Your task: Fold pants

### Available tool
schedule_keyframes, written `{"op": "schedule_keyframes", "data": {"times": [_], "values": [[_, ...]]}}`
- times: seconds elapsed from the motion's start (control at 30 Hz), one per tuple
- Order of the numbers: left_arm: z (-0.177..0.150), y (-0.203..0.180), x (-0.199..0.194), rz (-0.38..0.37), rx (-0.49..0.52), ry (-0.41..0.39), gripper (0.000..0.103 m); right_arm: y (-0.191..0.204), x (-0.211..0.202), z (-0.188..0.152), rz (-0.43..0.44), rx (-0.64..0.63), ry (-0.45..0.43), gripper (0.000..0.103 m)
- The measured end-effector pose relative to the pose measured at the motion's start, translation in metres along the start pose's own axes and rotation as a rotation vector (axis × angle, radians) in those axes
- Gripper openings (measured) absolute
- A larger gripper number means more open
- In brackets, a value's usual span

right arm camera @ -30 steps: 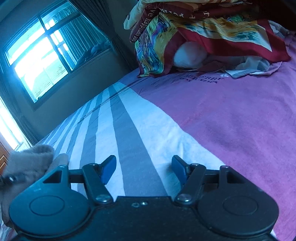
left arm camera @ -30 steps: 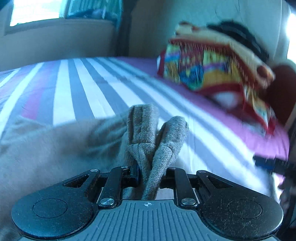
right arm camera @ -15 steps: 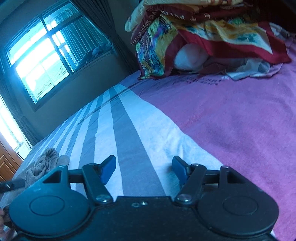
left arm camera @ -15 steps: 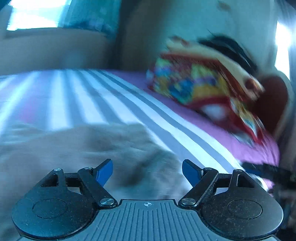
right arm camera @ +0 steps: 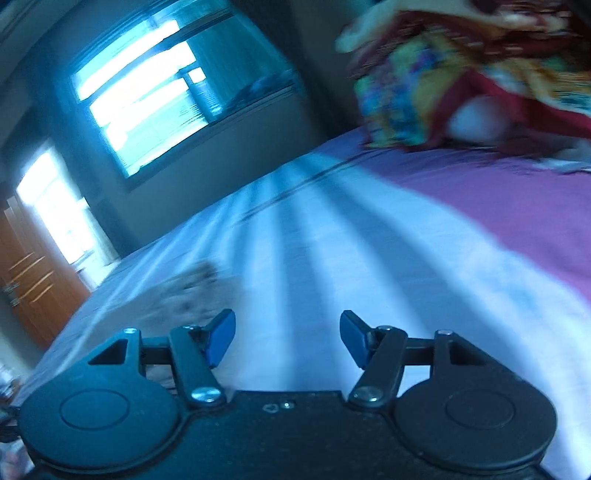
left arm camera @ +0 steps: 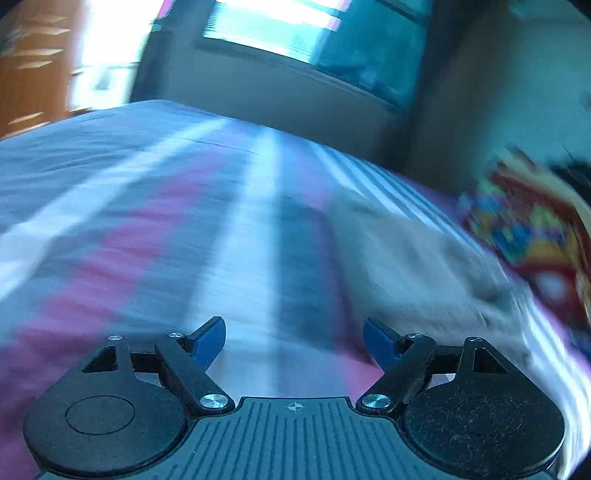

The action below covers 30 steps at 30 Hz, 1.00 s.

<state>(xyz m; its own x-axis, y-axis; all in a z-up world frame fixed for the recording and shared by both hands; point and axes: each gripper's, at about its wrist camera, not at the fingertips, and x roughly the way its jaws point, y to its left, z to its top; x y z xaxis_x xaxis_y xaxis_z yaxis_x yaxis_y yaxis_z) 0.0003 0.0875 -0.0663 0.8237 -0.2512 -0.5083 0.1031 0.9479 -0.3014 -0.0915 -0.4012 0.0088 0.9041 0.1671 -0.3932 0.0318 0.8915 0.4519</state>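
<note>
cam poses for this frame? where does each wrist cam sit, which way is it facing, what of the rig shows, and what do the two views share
Left wrist: sits on the left gripper, low over the striped bedsheet, facing the window; its open blue fingers show, grey pants lying ahead-right.
Right wrist: sits on the right gripper, low over the bed, facing the window and door; open jaws show, pants ahead-left.
Shared: sheet, window, pants, colourful blanket. Both blurred.
</note>
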Motion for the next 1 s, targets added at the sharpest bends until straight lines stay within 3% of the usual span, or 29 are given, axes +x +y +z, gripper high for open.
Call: {"op": "schedule_keyframes", "data": {"times": [0.07, 0.13, 0.23, 0.4, 0.53, 0.6, 0.67, 0.73, 0.77, 0.9, 0.97, 1.0], "values": [[-0.004, -0.019, 0.014, -0.029, 0.091, 0.028, 0.081, 0.031, 0.016, -0.002, 0.067, -0.028, 0.045, 0.062], [-0.003, -0.029, 0.022, -0.002, 0.168, 0.04, 0.081, 0.061, 0.029, -0.004, 0.122, -0.071, 0.081, 0.062], [0.003, -0.025, 0.024, 0.038, 0.163, 0.022, 0.081, 0.096, 0.05, -0.007, 0.152, -0.121, 0.121, 0.062], [-0.003, -0.022, 0.022, 0.029, 0.144, 0.007, 0.081, 0.108, 0.085, -0.006, 0.08, -0.106, 0.206, 0.064], [0.005, -0.05, 0.029, 0.057, 0.267, -0.04, 0.073, 0.119, 0.1, -0.002, 0.053, -0.148, 0.178, 0.065], [0.007, -0.044, 0.033, 0.065, 0.219, -0.02, 0.073, 0.125, 0.103, 0.0, 0.037, -0.172, 0.173, 0.063], [0.01, -0.032, 0.037, 0.039, 0.135, -0.001, 0.073, 0.129, 0.111, -0.004, 0.036, -0.183, 0.196, 0.055], [0.009, -0.029, 0.037, 0.037, 0.121, -0.001, 0.073, 0.131, 0.125, -0.007, 0.028, -0.187, 0.285, 0.023], [0.007, -0.029, 0.038, 0.039, 0.125, -0.003, 0.073, 0.132, 0.123, -0.004, 0.042, -0.18, 0.279, 0.022], [0.004, -0.027, 0.04, 0.025, 0.117, -0.015, 0.073, 0.133, 0.068, 0.018, 0.219, -0.117, 0.049, 0.021], [0.004, -0.026, 0.042, 0.028, 0.118, -0.01, 0.073, 0.125, 0.061, 0.007, 0.215, -0.125, 0.01, 0.021], [0.004, -0.026, 0.043, 0.031, 0.116, -0.005, 0.073, 0.118, 0.071, -0.001, 0.16, -0.118, 0.06, 0.021]]}}
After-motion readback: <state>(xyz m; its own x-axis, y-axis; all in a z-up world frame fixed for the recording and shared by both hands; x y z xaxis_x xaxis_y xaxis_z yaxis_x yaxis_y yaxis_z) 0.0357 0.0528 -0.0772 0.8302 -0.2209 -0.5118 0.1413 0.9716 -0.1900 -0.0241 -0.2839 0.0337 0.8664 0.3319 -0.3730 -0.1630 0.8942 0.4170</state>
